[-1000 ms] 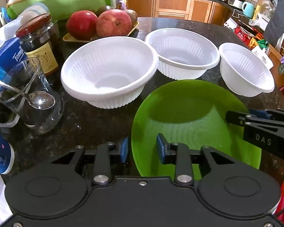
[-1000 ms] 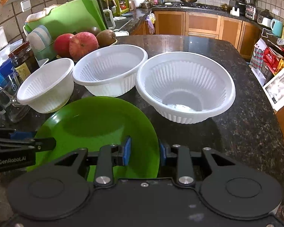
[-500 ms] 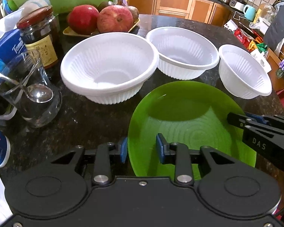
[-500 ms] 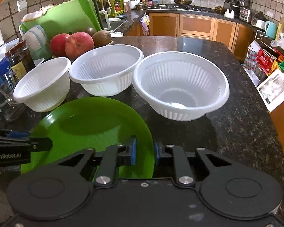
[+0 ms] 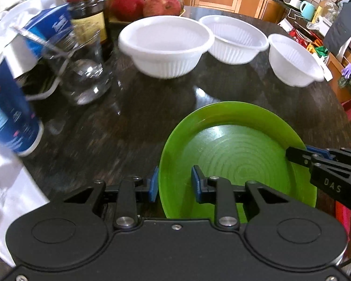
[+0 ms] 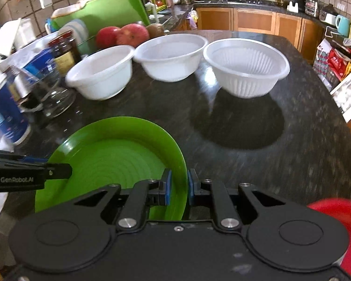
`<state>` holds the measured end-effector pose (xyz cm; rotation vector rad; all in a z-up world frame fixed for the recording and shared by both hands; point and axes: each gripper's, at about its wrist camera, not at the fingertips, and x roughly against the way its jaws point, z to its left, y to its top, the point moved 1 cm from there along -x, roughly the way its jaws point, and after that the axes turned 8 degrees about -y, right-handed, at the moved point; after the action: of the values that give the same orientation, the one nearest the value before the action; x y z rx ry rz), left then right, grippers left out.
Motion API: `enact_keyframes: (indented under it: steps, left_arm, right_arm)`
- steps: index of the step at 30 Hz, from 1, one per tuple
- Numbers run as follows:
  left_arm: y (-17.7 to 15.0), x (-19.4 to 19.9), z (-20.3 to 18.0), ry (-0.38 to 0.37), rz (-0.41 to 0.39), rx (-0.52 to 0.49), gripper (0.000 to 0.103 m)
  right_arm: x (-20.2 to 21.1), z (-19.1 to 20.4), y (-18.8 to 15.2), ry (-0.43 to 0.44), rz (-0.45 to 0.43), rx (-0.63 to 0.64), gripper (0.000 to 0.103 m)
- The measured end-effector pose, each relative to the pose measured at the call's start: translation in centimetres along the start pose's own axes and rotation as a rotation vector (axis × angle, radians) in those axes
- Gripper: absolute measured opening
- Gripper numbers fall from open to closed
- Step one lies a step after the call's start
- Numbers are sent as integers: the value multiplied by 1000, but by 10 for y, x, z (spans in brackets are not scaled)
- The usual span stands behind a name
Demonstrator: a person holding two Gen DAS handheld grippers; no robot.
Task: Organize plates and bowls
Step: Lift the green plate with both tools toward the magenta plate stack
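Observation:
A green plate (image 5: 236, 159) sits low at the near side of the dark counter; it also shows in the right wrist view (image 6: 114, 161). My left gripper (image 5: 174, 183) straddles its left rim with a gap between the pads. My right gripper (image 6: 178, 187) is shut on its right rim. Three white ribbed bowls stand in a row behind: a large bowl (image 5: 165, 44), a middle bowl (image 5: 236, 38) and a small bowl (image 5: 292, 59). In the right wrist view the order is small bowl (image 6: 103, 75), middle bowl (image 6: 170, 55), large bowl (image 6: 245, 64).
At the left stand a glass with a spoon (image 5: 79, 70), a dark jar (image 5: 89, 14), a blue carton (image 5: 49, 30) and a blue-white cup (image 5: 9, 117). Fruit (image 5: 145, 3) lies on a tray behind. A red object (image 6: 339, 224) is at the near right. The counter edge (image 6: 339, 107) curves at right.
The green plate has come toward me, away from the bowls, held at both rims. My right gripper has closed on its rim. Both views are blurred by motion.

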<state>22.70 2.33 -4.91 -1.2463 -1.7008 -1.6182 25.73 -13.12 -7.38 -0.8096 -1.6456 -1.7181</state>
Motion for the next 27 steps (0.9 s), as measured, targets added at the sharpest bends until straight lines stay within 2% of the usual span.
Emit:
enact_keyframes:
  steps: [11, 22, 27]
  left_arm:
    - [-45, 31, 3, 24, -22, -36, 37]
    - [-67, 48, 11, -31, -12, -38, 37]
    - [-72, 50, 11, -22, -17, -54, 36]
  right_arm:
    - [28, 28, -40, -11, -13, 3, 16]
    - [48, 34, -63, -39, -13, -22, 16]
    - [53, 41, -70, -51, -18, -22, 16]
